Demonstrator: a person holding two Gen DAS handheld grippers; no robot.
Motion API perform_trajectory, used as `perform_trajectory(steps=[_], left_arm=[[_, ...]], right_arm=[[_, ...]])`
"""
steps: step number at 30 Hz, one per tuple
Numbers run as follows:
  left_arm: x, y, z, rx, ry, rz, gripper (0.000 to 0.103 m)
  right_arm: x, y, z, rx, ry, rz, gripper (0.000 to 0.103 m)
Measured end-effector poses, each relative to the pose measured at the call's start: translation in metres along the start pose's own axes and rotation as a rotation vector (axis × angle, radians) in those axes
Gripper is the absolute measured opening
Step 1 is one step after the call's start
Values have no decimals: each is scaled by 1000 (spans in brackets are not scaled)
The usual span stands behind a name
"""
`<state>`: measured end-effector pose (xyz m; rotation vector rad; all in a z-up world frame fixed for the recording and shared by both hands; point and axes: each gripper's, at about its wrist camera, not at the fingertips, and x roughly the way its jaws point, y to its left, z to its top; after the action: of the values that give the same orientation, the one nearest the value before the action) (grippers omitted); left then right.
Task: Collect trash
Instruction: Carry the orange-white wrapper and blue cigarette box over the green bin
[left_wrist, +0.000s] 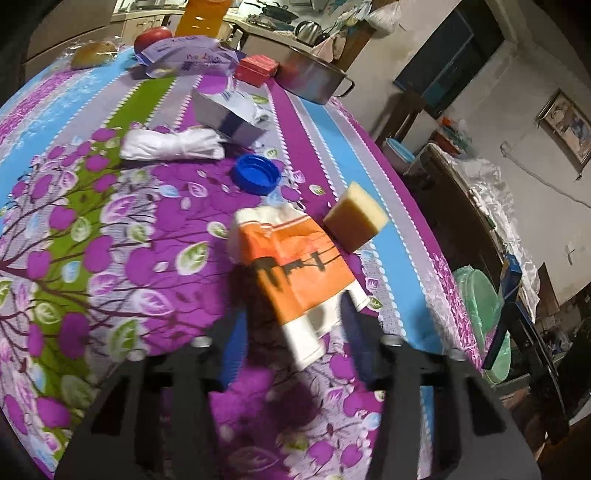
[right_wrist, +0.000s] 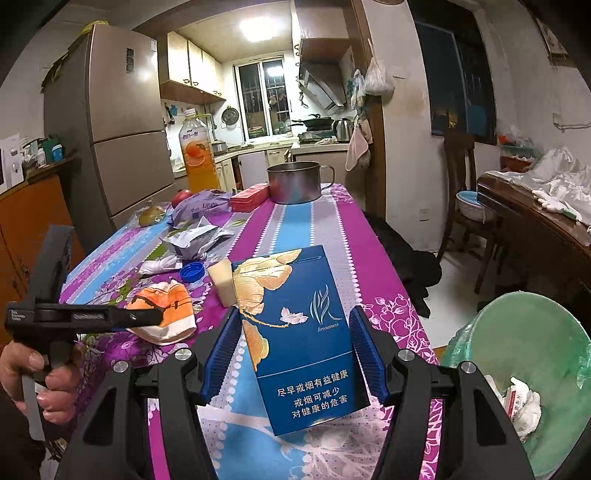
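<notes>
Low in the centre of the right wrist view, the right gripper (right_wrist: 295, 354) clamps a blue cigarette box with a gold flower print (right_wrist: 299, 332) between its blue ribbed pads (right_wrist: 221, 350); lower right, the green plastic-lined trash bin (right_wrist: 517, 332) holds crumpled white paper. In the left wrist view, the left gripper (left_wrist: 291, 332) stands wide around a crumpled orange-and-white wrapper (left_wrist: 291, 266) at frame centre, on the purple floral tablecloth (left_wrist: 110, 258).

Tablecloth (right_wrist: 317, 236) purple-blue-green floral stripes. On it: blue cigarette box (right_wrist: 303, 332) with gold flower; orange-white wrapper (left_wrist: 291, 266), blue cap (left_wrist: 256, 174), yellow-brown sponge (left_wrist: 356, 216). Beside tablecloth: green bin (right_wrist: 532, 354).
</notes>
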<state>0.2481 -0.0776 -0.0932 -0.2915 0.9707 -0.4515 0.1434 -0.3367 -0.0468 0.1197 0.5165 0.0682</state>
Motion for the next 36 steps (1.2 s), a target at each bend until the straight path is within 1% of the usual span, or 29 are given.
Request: perform_trajectory(steps=[2,4,6,8,10,11,13,16,18,22,26,31,36], left_arm=[[4,-4,1,0,-11,17,16],[4,-6,3,-7,-34,28,11],[-5,-16,4,18,-90,58,11],[-13,-26,5,50,-125,67,10],[-21,-36,5,78,-165,94,10],[-28,-46,4,105,-200,108,10],[-38,-62,3,148,-246,124,10],[-48,-87,3,204,-295,134,11],[-52,-111,2,255,-325,132,11],[-54,-147,-1,320,-339,87,11],[-45,-185,-7,384,-341,43,11],[-30,-231,-16,457,-326,-13,11],[-20,-279,-29,568,-307,-89,11]], right_arm=[[0,1,0,0,2,1,62],[0,3,-1,-5,-1,-2,62],[-4,2,0,-10,-11,-15,62],[-7,0,2,-10,-24,-28,62],[-13,-1,6,-11,-45,-44,62],[-17,-1,8,-14,-57,-54,62],[-26,-4,14,-23,-82,-81,62],[-42,-12,24,-28,-116,-134,62],[-53,-21,30,-22,-132,-168,62],[-76,-44,40,-1,-155,-253,62],[-98,-69,44,23,-169,-334,62],[-119,-98,43,59,-169,-408,62],[-135,-130,38,87,-141,-462,62]])
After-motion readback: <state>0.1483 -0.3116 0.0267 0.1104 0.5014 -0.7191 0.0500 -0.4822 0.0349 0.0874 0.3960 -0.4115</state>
